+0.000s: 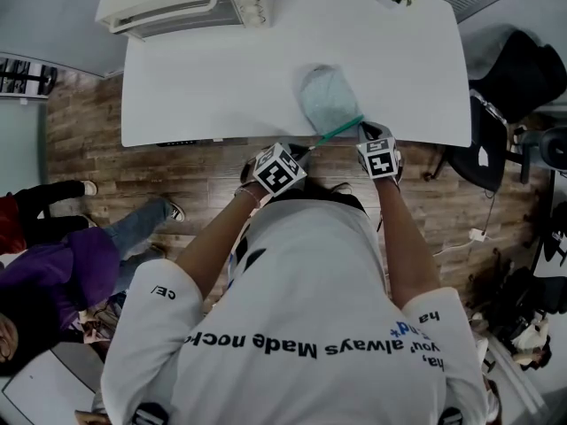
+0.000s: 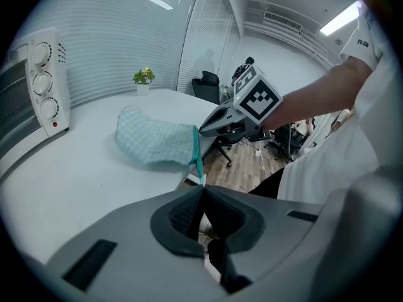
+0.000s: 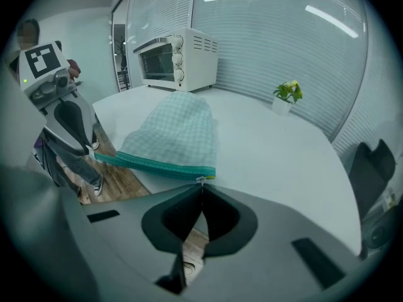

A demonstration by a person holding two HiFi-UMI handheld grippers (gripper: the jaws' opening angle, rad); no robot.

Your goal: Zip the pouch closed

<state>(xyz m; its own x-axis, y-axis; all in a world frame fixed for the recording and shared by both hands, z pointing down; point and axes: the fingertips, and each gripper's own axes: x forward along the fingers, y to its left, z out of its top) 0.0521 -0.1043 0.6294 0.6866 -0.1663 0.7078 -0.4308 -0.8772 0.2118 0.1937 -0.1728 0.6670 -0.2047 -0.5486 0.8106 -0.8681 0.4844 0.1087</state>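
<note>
The checked pouch (image 1: 326, 98) lies on the white table (image 1: 195, 87) at its near edge, its rounded closed end pointing away from the person and its long axis running from the edge toward the far side. Its teal zipper (image 1: 337, 132) is the near end, stretched taut crosswise between the two grippers and slanting slightly, right end farther. The left gripper (image 2: 201, 188) has its jaws pressed together on the small tab at the zipper's left end. The right gripper (image 3: 201, 189) has its jaws closed on the pull (image 3: 201, 180), which sits at the zipper's right end. An oven (image 1: 177, 7) stands at the far left corner.
</note>
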